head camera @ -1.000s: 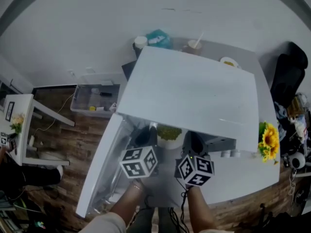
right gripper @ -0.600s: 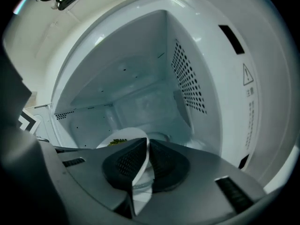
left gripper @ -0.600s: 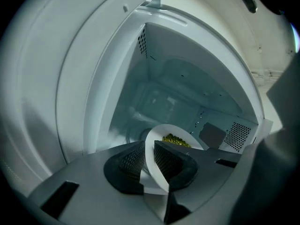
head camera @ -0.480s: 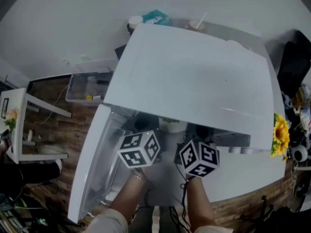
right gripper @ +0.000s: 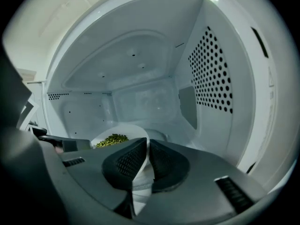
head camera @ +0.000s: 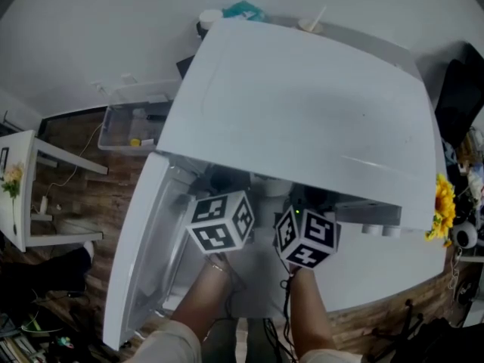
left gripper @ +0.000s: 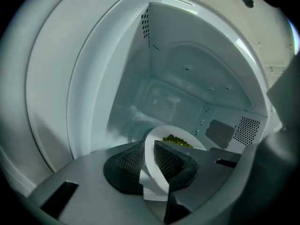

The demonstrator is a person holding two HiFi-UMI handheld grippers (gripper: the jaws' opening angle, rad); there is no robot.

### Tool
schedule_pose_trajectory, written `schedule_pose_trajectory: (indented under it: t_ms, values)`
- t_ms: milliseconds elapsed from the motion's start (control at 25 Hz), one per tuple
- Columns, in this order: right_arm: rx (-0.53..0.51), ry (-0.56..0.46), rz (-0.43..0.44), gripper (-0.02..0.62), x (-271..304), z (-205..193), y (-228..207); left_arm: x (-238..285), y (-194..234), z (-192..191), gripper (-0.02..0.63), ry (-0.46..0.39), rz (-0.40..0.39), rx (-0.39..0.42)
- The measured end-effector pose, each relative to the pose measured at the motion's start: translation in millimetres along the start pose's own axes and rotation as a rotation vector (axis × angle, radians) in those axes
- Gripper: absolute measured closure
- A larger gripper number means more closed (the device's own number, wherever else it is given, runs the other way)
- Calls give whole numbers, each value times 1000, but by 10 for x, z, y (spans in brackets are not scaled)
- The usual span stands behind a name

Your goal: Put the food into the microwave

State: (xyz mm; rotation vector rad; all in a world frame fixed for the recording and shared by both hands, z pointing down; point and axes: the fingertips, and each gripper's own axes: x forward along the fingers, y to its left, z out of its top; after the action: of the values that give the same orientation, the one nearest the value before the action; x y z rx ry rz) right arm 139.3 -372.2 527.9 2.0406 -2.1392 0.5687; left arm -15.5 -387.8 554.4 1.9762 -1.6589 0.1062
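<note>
plate (left gripper: 149, 157) in microwave (head camera: 302, 104) — pale table (head camera: 378, 272), wood floor (head camera: 98, 203)

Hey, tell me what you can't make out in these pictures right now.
- Gripper views: the bodies of the left claw and right claw cover the underside of the plate, so whether it touches the oven floor can't be told.
- Left gripper view: the green food is too small to identify.
- Head view: the top of the microwave hides the plate, the food and both claws' tips.
</note>
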Motion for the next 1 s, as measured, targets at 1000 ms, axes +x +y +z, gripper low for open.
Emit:
schedule_pose_trajectory:
  t_ms: [1000]
  values:
    - [38,6,-35,568,-41,-83,-74,-45,30,-47,534,10,20,-32]
